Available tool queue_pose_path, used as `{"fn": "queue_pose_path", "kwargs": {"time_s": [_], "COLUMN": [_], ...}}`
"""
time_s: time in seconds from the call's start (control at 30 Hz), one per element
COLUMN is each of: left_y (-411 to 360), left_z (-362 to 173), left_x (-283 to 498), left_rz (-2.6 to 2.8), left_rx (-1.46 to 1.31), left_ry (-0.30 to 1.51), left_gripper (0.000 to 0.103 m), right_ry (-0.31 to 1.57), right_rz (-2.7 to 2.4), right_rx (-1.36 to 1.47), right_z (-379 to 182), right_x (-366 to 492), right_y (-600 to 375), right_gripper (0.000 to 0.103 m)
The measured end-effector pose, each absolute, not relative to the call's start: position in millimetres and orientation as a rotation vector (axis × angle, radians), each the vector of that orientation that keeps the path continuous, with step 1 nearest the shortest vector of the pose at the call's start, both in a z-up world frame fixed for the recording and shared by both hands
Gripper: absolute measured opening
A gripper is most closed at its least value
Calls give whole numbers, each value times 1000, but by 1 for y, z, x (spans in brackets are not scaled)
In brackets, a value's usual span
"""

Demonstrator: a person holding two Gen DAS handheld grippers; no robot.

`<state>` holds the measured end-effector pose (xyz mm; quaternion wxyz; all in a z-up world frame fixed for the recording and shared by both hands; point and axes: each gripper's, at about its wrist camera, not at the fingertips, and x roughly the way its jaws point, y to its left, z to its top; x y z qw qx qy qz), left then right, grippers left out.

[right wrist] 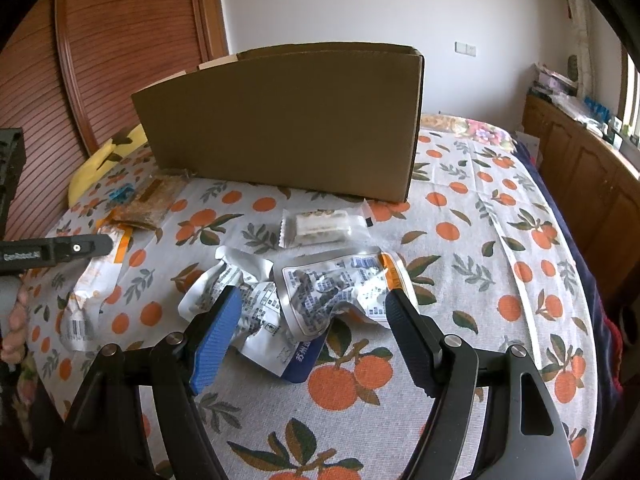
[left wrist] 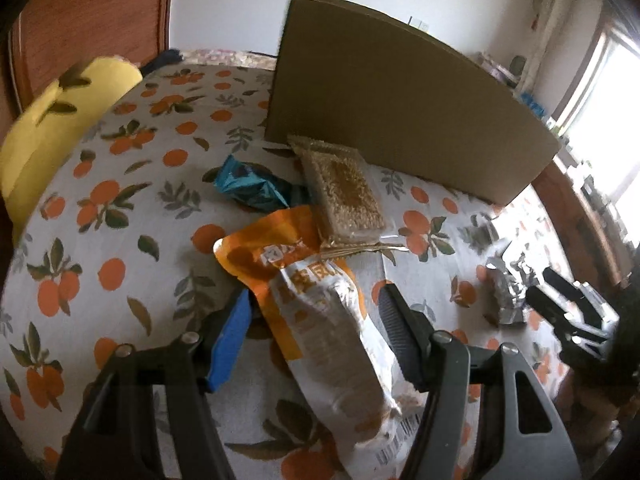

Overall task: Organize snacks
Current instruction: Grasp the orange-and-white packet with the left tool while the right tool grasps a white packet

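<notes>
My left gripper (left wrist: pixel 316 300) is open around an orange and white snack bag (left wrist: pixel 320 320) that lies between its fingers. Beyond it lie a clear pack of grain bars (left wrist: pixel 344 188) and a teal packet (left wrist: pixel 252 186), in front of a tall cardboard box (left wrist: pixel 400 112). My right gripper (right wrist: pixel 314 298) is open just over crumpled silver snack packets (right wrist: pixel 312 284); these also show in the left wrist view (left wrist: pixel 506 288). A small clear wrapped bar (right wrist: pixel 316 226) lies further on, near the box (right wrist: pixel 288 120). The left gripper shows at the left of the right wrist view (right wrist: pixel 60 252).
All lies on a bed with an orange-print cloth (right wrist: pixel 480 240). A yellow pillow (left wrist: pixel 60 128) sits at the far left. A wooden headboard (right wrist: pixel 120 40) stands behind, a wooden cabinet (right wrist: pixel 580 160) along the right.
</notes>
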<state>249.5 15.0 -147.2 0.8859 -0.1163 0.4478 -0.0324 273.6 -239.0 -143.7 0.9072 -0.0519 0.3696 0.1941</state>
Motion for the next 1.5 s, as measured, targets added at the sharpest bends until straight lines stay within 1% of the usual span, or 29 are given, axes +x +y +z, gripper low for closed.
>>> {"fn": "queue_pose_path", "kwargs": {"time_s": [0.27,0.3,0.43,0.6,0.87,1.0,1.07,1.3,1.5], "left_y": [-11,-10,0,5,6,8,9,9,8], "left_z": [-154,-154,-151,-150,-149,-148,-145,-145,-146], "left_x": [253,252,248,238,209,200,198,196,198], "left_rz": [-14,-21,-50,-117,-189,-211,-215,-226,-213], "left_rx": [-7,-5,-58,-74,-99,-116,-122,-121,-112], "left_ry": [932,923,915,912,896,878,863,849,849], "left_gripper": [65,64,52,47,46,43,41,40,41], "right_ry": [766,766,767,777,784,809,831,935,979], "right_rz": [404,403,404,405,390,375,365,387,375], "right_rx": [-107,-106,-108,-106,-38,1,3,116,164], "right_z": [-144,-144,-144,-145,-140,-139,-139,-142,-145], "right_x": [274,274,274,275,278,280,284,285,292], "right_y": [-239,-239,-239,-239,-252,-266,-268,-270,-265], "right_gripper": [76,76,76,76,76,76,76,76,73]}}
